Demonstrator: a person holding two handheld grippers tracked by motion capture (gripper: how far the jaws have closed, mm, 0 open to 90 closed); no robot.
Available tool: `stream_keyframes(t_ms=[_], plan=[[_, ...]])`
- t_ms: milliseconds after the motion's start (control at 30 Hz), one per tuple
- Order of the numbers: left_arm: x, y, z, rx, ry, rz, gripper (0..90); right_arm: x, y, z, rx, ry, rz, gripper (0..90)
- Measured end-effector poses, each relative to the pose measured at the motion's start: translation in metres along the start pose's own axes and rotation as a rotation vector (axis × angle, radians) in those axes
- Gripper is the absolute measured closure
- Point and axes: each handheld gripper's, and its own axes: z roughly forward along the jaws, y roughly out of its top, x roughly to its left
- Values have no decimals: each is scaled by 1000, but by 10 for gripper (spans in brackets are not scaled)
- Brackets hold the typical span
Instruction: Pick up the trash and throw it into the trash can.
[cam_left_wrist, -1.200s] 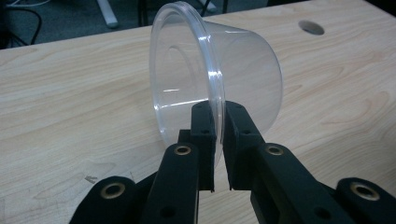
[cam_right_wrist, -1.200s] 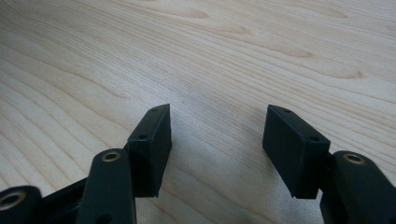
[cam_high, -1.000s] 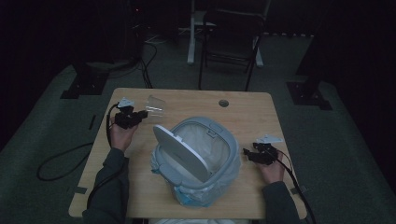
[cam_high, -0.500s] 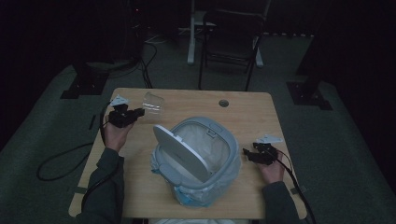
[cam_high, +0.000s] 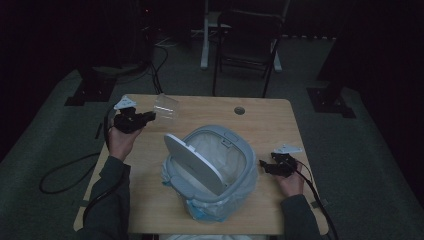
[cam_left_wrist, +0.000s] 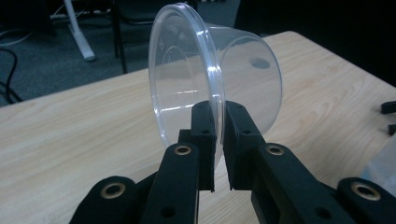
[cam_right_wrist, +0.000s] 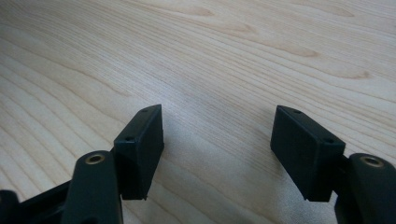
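Pinching only the thin rim of the clear plastic container (cam_left_wrist: 219, 84), the left gripper (cam_left_wrist: 218, 140) risks dropping it short of the lined bin (cam_high: 212, 172), while the right gripper's (cam_right_wrist: 217, 149) fingers (cam_right_wrist: 140, 144) gape empty over the desk (cam_right_wrist: 233, 51).

Dim room, dark walls. Light wood table (cam_high: 280, 130) with round grommet hole (cam_high: 239, 110) on grey carpet floor (cam_high: 45, 145). Dark chair (cam_high: 248, 45) beyond far edge; black stand bases (cam_high: 90, 90) on both sides.

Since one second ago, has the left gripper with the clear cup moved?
Yes. In the high view the left gripper, shut on the clear cup, has moved away from the white bin, toward the table's far left corner.
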Motion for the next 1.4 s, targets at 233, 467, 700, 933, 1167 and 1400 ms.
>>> stream_keyframes(t_ms=[233, 467, 700, 933, 1167, 1400], plan=[[-5, 10, -7, -22, -23, 10, 844, 0, 0, 0, 2, 2, -1, 326], [-4, 16, -14, -42, -43, 3, 843, 0, 0, 0, 2, 2, 0, 324], [-5, 24, -23, -57, -56, 15, 843, 0, 0, 0, 2, 1, 1, 322], [-9, 36, -33, -74, -73, 32, 843, 0, 0, 0, 2, 1, 1, 322], [-15, 46, -41, -91, -82, 53, 843, 1, 0, 0, 1, 1, 1, 322], [-18, 53, -47, -105, -103, 54, 843, 1, 0, 0, 2, 1, 1, 322]])
